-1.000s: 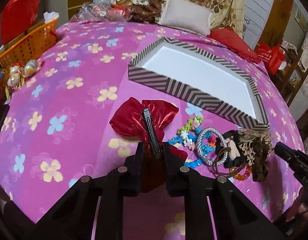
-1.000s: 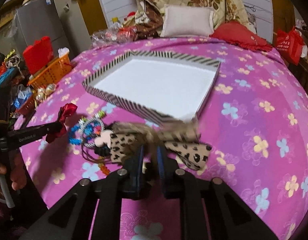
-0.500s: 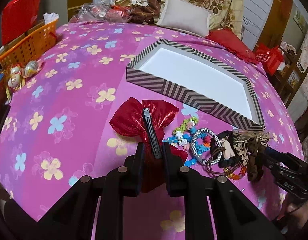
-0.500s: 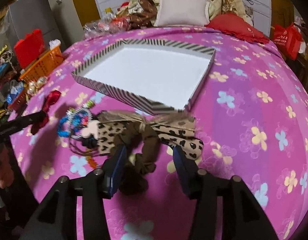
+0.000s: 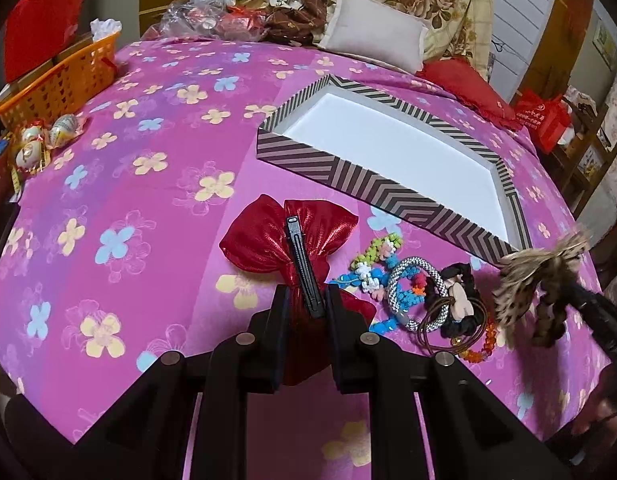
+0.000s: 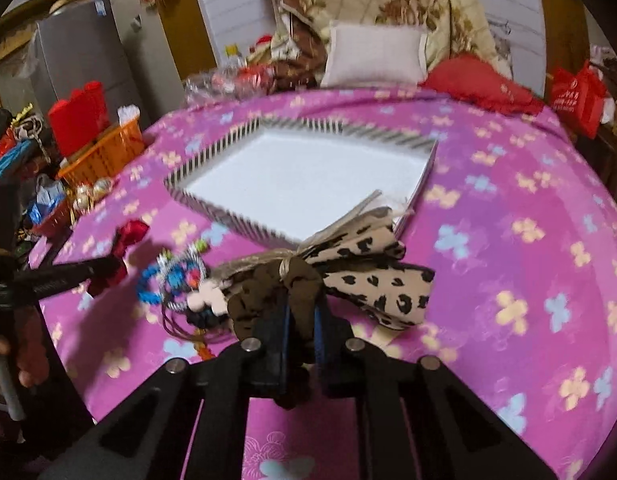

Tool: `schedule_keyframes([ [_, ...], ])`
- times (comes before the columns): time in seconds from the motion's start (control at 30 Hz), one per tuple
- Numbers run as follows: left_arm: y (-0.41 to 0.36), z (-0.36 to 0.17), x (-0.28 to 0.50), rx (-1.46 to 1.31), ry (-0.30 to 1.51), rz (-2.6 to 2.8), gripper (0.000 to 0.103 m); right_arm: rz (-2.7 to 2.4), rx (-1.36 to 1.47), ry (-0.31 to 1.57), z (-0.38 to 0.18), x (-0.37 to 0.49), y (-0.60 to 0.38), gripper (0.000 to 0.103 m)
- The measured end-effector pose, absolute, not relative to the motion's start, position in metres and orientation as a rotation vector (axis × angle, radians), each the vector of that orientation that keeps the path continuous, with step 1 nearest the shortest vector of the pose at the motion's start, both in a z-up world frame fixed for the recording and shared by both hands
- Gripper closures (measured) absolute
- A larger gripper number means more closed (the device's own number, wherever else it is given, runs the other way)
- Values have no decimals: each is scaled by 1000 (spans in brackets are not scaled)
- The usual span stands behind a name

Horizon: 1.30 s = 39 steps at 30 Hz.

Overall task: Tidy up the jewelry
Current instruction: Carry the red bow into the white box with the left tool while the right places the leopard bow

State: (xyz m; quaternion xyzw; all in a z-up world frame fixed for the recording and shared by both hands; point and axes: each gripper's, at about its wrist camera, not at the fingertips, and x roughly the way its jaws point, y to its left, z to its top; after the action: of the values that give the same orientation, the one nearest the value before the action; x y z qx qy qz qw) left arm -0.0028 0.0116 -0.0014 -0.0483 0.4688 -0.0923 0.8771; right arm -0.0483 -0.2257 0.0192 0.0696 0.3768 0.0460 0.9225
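Note:
My left gripper [image 5: 306, 304] is shut on a shiny red bow hair clip [image 5: 268, 236], held low over the pink flowered bedspread. My right gripper [image 6: 300, 312] is shut on a leopard-print bow scrunchie [image 6: 372, 276], lifted off the bed; it also shows at the right of the left wrist view [image 5: 536, 280]. A striped tray with a white floor [image 5: 388, 188] lies beyond, also in the right wrist view [image 6: 228, 220]. A pile of beaded bracelets and hair ties [image 5: 420, 292] lies between the grippers.
An orange basket [image 5: 64, 80] and wrapped eggs [image 5: 48, 136] sit at the bed's left edge. Pillows [image 5: 372, 36] and clutter lie at the far end. A red bag [image 5: 544, 120] stands off the bed at right.
My right gripper opened around the leopard scrunchie, then closed on it and lifted it off the bed. My left gripper stayed shut on the red bow and barely moved.

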Motion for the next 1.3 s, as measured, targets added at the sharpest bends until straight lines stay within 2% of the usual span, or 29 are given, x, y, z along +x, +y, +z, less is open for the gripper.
schedule_keyframes([
  [0.27, 2, 14, 4, -71, 946, -225, 103, 87, 165, 738, 37, -36, -236, 93],
  [0.77, -22, 49, 84, 4, 880, -208, 103, 63, 223, 739, 35, 27, -257, 92],
  [1.3, -29, 7, 157, 23, 968, -165, 103, 21, 254, 863, -14, 77, -274, 92],
])
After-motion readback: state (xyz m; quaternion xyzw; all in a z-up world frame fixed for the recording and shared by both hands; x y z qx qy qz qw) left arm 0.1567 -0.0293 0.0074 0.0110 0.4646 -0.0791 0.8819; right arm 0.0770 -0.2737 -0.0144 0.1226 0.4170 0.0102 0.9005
